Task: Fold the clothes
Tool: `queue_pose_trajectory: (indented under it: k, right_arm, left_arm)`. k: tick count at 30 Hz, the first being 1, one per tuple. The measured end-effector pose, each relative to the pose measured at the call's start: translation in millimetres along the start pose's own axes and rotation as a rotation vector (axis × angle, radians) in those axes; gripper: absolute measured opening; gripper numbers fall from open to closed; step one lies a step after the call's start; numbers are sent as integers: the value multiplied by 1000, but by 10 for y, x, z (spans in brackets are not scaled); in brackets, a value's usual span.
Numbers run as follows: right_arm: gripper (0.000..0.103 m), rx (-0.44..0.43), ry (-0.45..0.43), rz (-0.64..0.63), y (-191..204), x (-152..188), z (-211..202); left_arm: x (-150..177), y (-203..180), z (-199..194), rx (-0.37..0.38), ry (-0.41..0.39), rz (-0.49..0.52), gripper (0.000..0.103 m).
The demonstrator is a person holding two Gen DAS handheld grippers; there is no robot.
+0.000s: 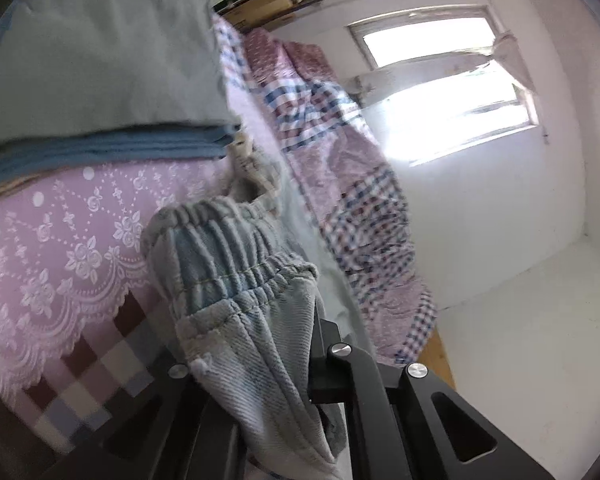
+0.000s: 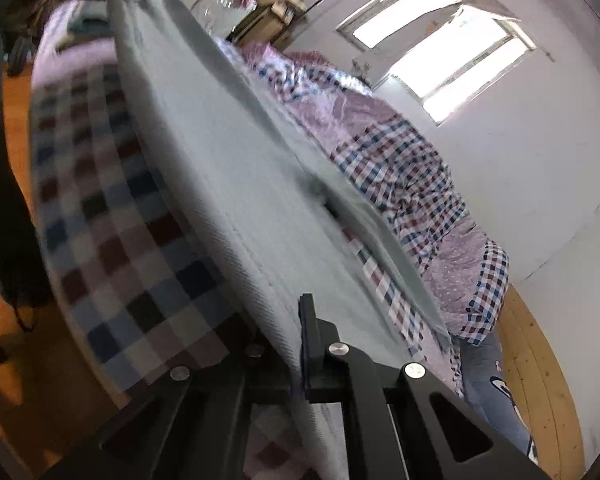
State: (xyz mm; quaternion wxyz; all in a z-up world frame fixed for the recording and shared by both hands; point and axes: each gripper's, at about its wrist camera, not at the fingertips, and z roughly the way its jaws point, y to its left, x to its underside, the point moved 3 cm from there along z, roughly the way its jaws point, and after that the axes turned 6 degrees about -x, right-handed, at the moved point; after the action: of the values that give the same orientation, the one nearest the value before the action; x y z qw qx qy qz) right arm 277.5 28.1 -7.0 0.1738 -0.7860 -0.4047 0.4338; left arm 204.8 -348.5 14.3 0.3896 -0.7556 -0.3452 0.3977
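We grip the stretchy top of the jeans (image 1: 236,264) with our left tool (image 1: 284,360), and our right tool (image 2: 288,364) pinches their leg over the bed (image 2: 112,232)

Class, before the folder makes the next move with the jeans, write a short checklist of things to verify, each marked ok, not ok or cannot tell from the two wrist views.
1. Left gripper shut on the jeans at the elastic waistband: ok.
2. Right gripper shut on the jeans' far end: ok.
3. Fabric stretched between both grippers without twist: cannot tell, image blurred.
4. Jeans lifted off the checked bedsheet: cannot tell.
5. Folded pile beside the waistband undisturbed: ok.
6. Crumpled quilt apart from the jeans: cannot tell.
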Motion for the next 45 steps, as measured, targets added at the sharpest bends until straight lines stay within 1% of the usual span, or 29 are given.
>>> queue_pose_trajectory:
  k: [3,4,5,8,10,15,17,19,21,24,26,29,32,36,38,41,45]
  right_arm:
    - [0,-28,-25,-10,105,22,-283]
    - [1,-29,-23,-37,187,38,-335]
    - [1,-32,-11,-68,264,65,-327]
    - [1,-47,47,-141,426,161,-181]
    - [4,-38,86,-155,440,229,-102]
    - [6,-13,170,-157,418,390,-25]
    - [5,-19,189,-173,445,451,-12]
    - [5,-45,208,-182,467,515,-18]
    - [4,-57,197,-166,444,524,-111]
    - [1,-87,152,-94,221,443,-337]
    - [1,-91,129,-56,20,365,-512]
    - [0,-64,106,-41,-278,212,-731]
    - [1,-58,116,-60,-585,24,-727]
    - [1,-78,138,-107,-915,-231,-543]
    - [1,-91,147,-113,-1127,-343,-365]
    - [1,-105,154,-117,-1498,-528,15]
    - [1,-121,164,-144,-1955,-831,717]
  left_arm:
    - [95,-104,-422,7,-40,39,2]
    - [125,-85,-534,-2,-48,43,2]
    - [147,-27,-599,-13,-37,33,2]
    - [153,215,-548,-81,25,-3,2]
    - [173,300,-491,-95,50,-44,2]
    - [167,151,-483,-120,36,24,2]
    - [169,158,-480,-130,43,23,2]
    - [174,184,-475,-137,50,14,2]
    - [181,217,-467,-142,55,1,3]
    - [168,214,-431,-152,59,-14,3]
    - [157,197,-414,-169,66,-9,3]
    - [170,130,-366,-184,92,9,3]
    - [181,12,-288,-201,113,24,3]
    - [104,-176,-151,-241,138,41,3]
    - [14,-263,-62,-243,150,35,3]
    - [-142,-405,119,-244,174,27,3]
    - [-422,-606,442,-241,192,31,3]
